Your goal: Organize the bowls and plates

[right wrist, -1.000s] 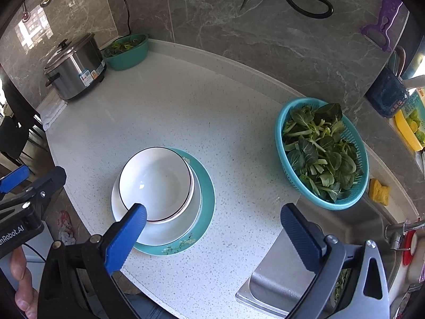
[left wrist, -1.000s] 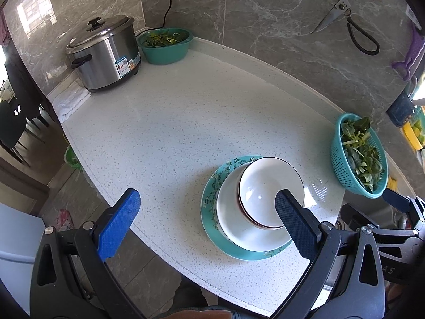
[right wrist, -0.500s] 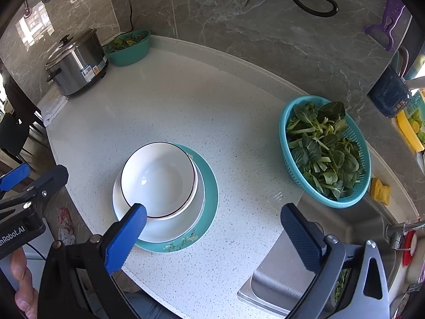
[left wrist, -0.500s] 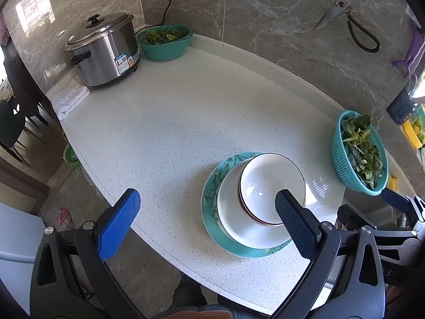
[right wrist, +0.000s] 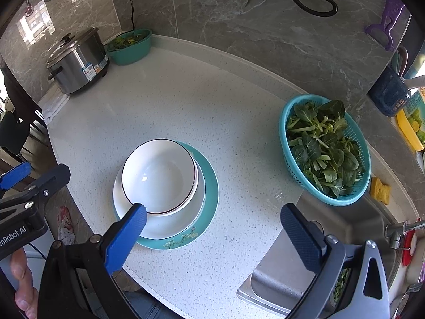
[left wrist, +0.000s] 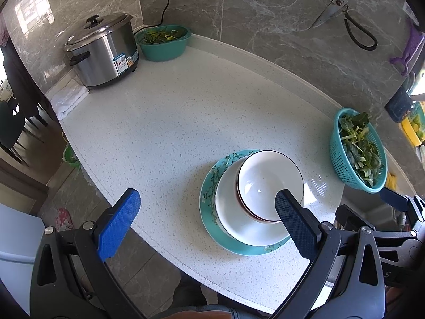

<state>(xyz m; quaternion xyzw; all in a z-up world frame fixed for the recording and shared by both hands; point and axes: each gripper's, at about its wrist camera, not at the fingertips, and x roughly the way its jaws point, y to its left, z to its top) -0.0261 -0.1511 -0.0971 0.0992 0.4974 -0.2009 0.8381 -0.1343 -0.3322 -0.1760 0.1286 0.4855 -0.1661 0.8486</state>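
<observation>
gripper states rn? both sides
Left gripper: open, holding nothing, above the counter beside the stacked bowls.
Right gripper: open, holding nothing.

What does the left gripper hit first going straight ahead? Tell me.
Probably bare countertop just left of the stacked dishes. The open left gripper has only its right finger overlapping the top bowl; depth is unclear.
</observation>
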